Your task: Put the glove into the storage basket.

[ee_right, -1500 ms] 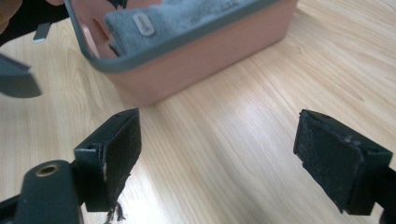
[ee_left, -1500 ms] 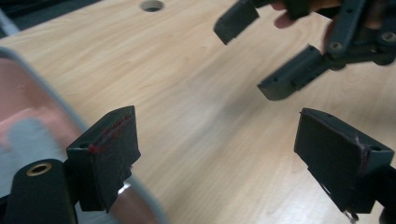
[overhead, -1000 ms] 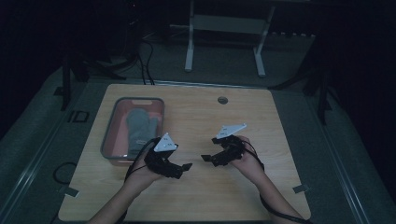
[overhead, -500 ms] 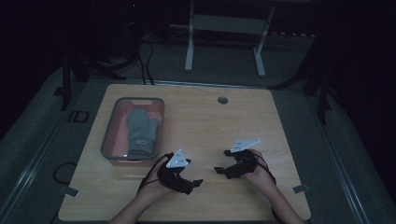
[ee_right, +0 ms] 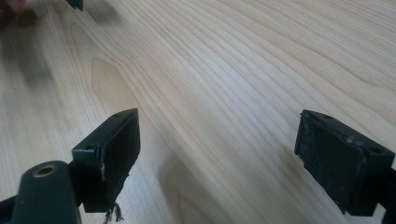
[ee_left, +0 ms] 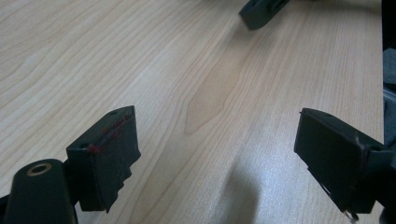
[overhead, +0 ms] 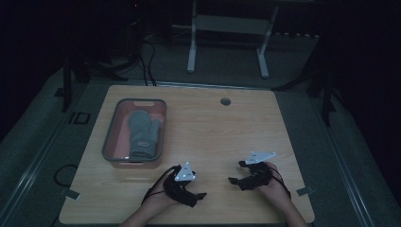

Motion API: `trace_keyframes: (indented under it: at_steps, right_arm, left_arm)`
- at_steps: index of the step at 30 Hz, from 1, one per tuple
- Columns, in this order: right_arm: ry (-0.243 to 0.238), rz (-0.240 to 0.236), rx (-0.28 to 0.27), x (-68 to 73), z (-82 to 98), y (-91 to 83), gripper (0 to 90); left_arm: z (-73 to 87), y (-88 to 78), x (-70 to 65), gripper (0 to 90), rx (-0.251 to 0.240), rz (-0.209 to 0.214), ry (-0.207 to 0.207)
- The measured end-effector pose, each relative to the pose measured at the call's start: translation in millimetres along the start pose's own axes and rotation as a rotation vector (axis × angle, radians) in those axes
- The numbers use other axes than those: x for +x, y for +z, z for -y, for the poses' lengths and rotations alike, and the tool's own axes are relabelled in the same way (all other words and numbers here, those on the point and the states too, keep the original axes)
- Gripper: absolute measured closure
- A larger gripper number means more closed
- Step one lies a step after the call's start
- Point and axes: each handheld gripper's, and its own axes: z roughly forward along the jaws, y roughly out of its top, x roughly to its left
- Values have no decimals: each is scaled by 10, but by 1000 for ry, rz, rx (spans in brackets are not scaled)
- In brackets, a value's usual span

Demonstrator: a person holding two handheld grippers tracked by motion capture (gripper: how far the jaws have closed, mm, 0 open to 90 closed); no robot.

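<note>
grippers: left [overhead: 201, 195], right [overhead: 235, 181] | both spread wide, empty | drawn nearer table's [overhead: 227, 137] front edge

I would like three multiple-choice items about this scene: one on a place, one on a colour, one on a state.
1. Where does the mitten lie?
A. inside the bin
B. on the bare table
C. between the fingers of the right gripper

2. What colour is the mitten?
A. yellow
B. grey
C. white

3. How does the left gripper stand?
A. shut on the mitten
B. shut on nothing
C. open, nothing between its fingers

Key:
1 A, the high view shows it within the bin's walls.
2 B, it looks grey against the reddish bin floor.
3 C, the left gripper view shows bare wood between the fingers.
</note>
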Motion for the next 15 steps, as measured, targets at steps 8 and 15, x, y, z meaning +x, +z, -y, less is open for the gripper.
trace_keyframes:
  at_steps: [8,15]
  right_arm:
    - [30,33,-23,-37,217,-167,140]
    - [70,54,-82,-115,325,-281,140]
  left_arm:
    - [56,-5,5,142,-10,-22,4]
    - [85,-23,-17,142,-42,-41,14]
